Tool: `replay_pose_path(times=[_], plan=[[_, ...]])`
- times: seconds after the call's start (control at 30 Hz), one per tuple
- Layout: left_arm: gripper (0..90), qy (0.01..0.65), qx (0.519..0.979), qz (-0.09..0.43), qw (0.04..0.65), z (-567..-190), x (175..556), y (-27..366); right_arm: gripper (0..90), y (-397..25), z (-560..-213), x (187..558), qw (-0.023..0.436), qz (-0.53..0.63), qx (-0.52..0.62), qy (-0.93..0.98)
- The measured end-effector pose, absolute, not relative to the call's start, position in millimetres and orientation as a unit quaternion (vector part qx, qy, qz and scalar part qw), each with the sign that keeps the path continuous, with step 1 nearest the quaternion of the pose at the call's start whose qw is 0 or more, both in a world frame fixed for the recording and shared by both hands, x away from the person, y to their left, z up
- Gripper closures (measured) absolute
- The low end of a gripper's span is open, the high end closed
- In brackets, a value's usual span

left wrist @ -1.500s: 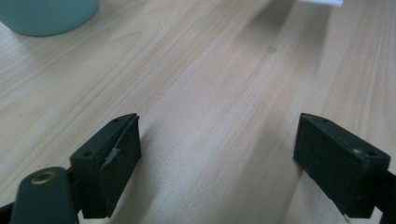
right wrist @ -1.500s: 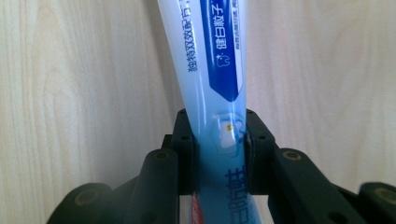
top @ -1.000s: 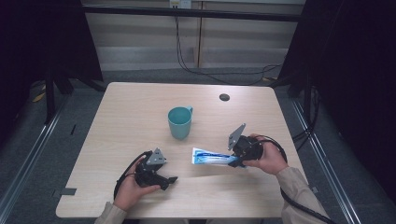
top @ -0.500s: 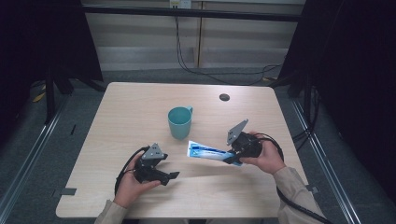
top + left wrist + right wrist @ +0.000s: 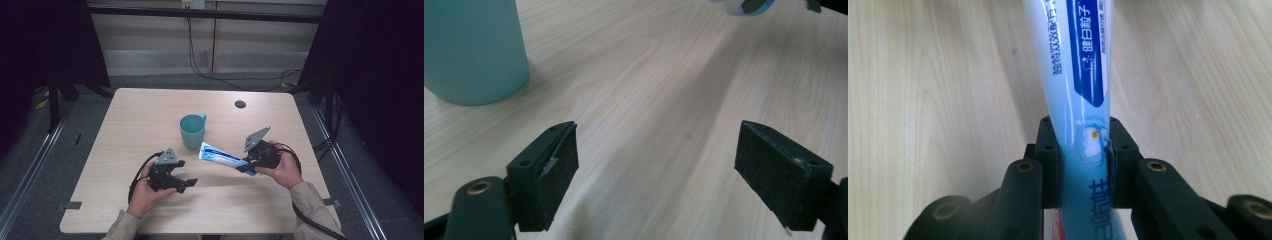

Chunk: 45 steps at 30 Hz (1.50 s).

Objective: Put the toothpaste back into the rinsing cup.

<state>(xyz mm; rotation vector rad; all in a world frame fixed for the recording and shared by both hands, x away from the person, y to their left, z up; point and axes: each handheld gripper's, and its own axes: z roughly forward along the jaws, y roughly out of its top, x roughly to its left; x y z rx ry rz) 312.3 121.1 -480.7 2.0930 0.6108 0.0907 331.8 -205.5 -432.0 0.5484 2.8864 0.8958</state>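
Right gripper (image 5: 248,165) pinching toothpaste tube (image 5: 222,156) near one end; left gripper (image 5: 186,184) spread, empty. Risk: tube sagging, striking mug (image 5: 192,131).

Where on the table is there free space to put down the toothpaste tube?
Bare wood lies behind the teal mug, up to the small dark disc, and along the table's left side. It is crowded between the mug, the left gripper and the toothpaste tube held by the right gripper.
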Motion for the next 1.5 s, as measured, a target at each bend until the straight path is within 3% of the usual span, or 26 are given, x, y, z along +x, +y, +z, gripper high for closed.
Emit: replay_pose_path(times=[1.5], plan=[[24.4, 0.271, 0.817, 0.01, 0.509, -450.0, 336.6, 94.7, 74.0, -194.6, -428.4, 332.2, 0.045, 0.354, 0.208, 0.911]])
